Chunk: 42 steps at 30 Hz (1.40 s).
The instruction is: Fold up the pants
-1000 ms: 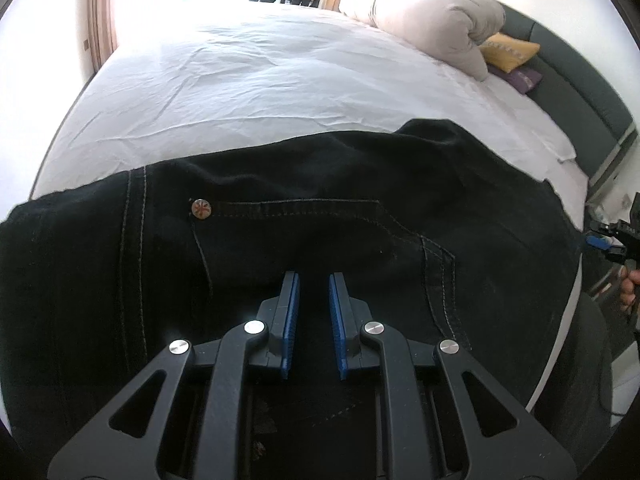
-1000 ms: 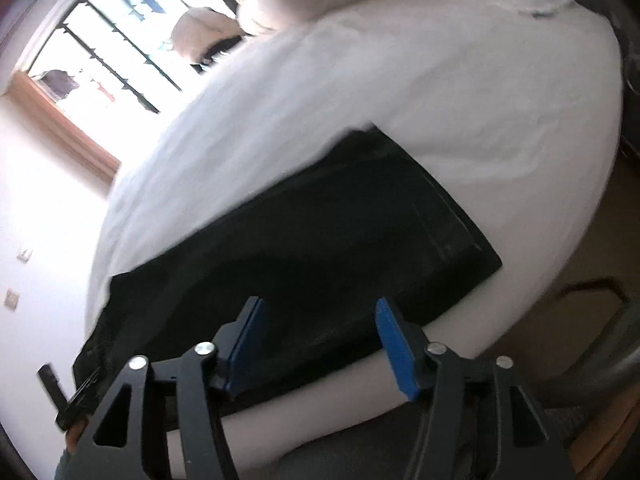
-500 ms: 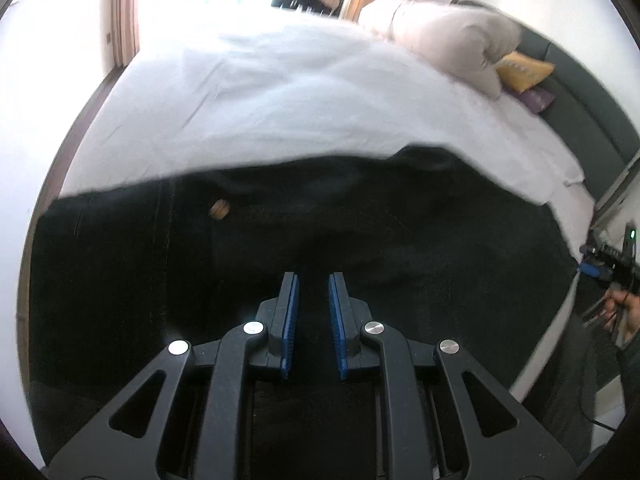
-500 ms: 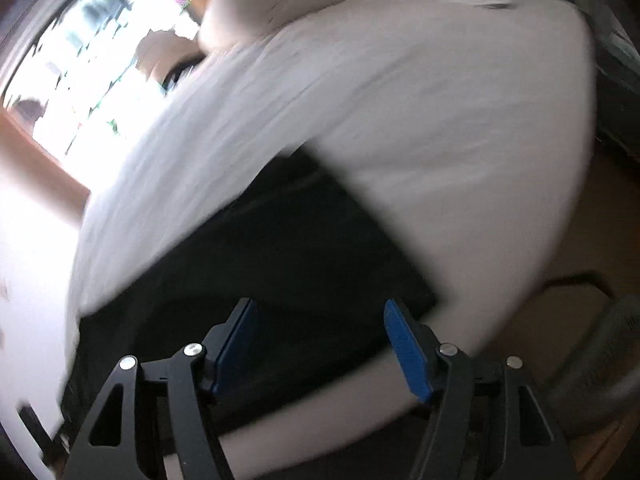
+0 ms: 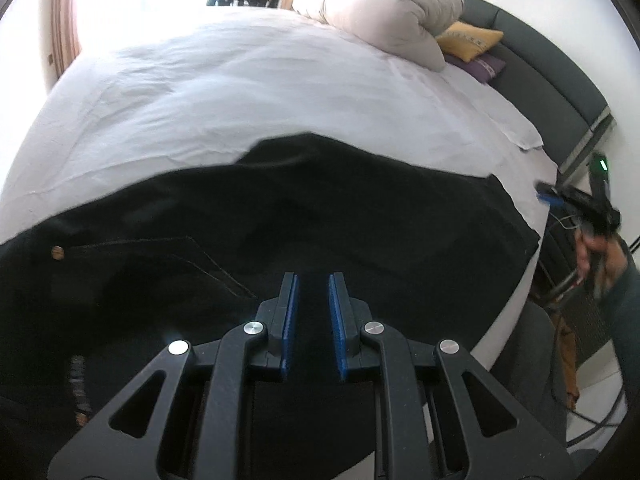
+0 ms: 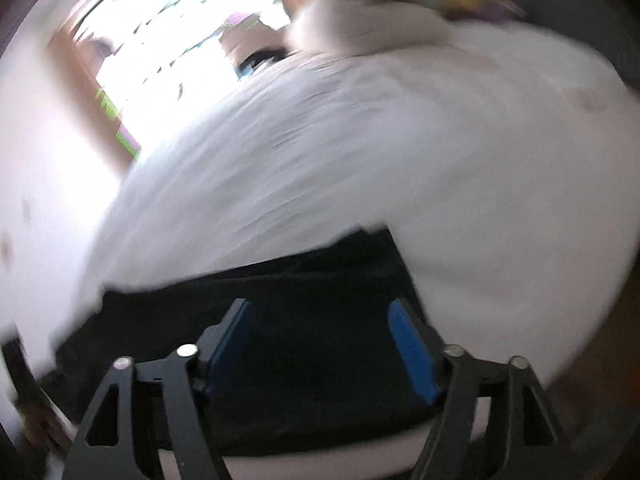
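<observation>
Black jeans (image 5: 280, 220) lie flat across the near side of a white bed (image 5: 280, 92), with a copper rivet (image 5: 59, 253) and pocket stitching at the left. My left gripper (image 5: 312, 280) hovers over the jeans with its blue pads nearly together and nothing between them. In the blurred right wrist view, my right gripper (image 6: 318, 308) hangs above the jeans' end (image 6: 320, 272) near the bed edge. Its jaws are closing, stand wide apart, and the pads touch no cloth. A hand (image 5: 600, 248) holds that right gripper (image 5: 548, 196) just past the jeans' right end.
A rolled beige duvet (image 5: 380, 12), a yellow cushion (image 5: 468, 40) and a purple cushion (image 5: 480, 66) lie by the dark headboard (image 5: 560, 80). A bright window (image 5: 140, 0) is beyond the bed. Cables lie on the floor at the right (image 5: 580, 416).
The left view has slid right and back along the jeans, so the rivet sits further left. The right gripper rolled and moved; the jeans' end now lies level below its fingers.
</observation>
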Available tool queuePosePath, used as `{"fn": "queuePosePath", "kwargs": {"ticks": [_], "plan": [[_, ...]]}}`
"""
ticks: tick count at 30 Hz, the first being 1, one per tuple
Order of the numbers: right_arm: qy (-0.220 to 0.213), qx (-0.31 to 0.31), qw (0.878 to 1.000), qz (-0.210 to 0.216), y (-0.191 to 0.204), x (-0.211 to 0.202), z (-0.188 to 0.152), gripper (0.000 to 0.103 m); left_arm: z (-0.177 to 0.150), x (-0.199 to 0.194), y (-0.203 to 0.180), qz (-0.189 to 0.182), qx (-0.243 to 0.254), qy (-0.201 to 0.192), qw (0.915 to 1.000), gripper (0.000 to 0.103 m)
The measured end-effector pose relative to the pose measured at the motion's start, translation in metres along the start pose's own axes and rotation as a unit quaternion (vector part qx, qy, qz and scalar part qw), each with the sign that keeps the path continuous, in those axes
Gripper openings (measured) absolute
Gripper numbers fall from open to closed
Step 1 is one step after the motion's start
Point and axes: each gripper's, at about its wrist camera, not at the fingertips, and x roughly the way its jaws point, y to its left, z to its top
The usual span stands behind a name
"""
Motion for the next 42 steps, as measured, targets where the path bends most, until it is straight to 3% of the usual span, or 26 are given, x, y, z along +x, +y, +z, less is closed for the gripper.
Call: {"fn": "queuePosePath", "kwargs": {"ticks": [3,6,7,11,14,16,20,24,27,29,31,35,38,42], "plan": [[0.042,-0.122,0.992,-0.004,0.022,0.019,0.026,0.056,0.0,0.007,-0.009,-0.005,0.016,0.009,0.9998,0.015],[0.072,-0.268,0.96,0.024,0.057,0.024,0.028,0.056,0.004,0.021,-0.014,-0.012,0.02,0.019,0.9996,0.015],[0.086,-0.287,0.954,0.024,0.059,0.03,0.028,0.056,0.007,0.027,-0.017,-0.015,0.021,0.021,0.9995,0.015],[0.131,-0.301,0.944,0.043,0.057,0.063,0.034,0.056,0.015,0.045,-0.028,-0.03,0.03,0.031,0.9986,0.015],[0.142,-0.341,0.928,0.036,0.066,0.078,0.038,0.055,0.022,0.053,-0.034,-0.039,0.04,0.032,0.9979,0.015],[0.145,-0.392,0.908,0.03,0.079,0.08,0.038,0.052,0.026,0.056,-0.035,-0.039,0.044,0.031,0.9978,0.015],[0.186,-0.457,0.867,0.073,0.104,0.098,0.042,0.049,0.036,0.069,-0.034,-0.049,0.039,0.028,0.9976,0.015],[0.247,-0.479,0.835,0.108,0.123,0.126,0.033,0.04,0.042,0.084,-0.033,-0.064,0.024,0.035,0.9971,0.015],[0.285,-0.483,0.821,0.11,0.128,0.149,0.024,0.038,0.041,0.088,-0.035,-0.067,0.035,0.041,0.9963,0.015],[0.292,-0.481,0.819,0.111,0.13,0.154,0.022,0.033,0.043,0.09,-0.036,-0.066,0.044,0.043,0.9959,0.015],[0.278,-0.492,0.818,0.106,0.132,0.149,0.022,0.006,0.046,0.09,-0.035,-0.066,0.044,0.041,0.996,0.015],[0.237,-0.506,0.826,0.066,0.131,0.137,0.021,0.002,0.05,0.093,-0.039,-0.065,0.044,0.036,0.9963,0.015],[0.182,-0.537,0.824,0.015,0.139,0.122,0.011,0.001,0.054,0.096,-0.046,-0.063,0.047,0.035,0.9963,0.015],[0.116,-0.504,0.856,-0.002,0.136,0.094,0.013,0.0,0.06,0.097,-0.059,-0.07,0.055,0.029,0.9956,0.015]]}}
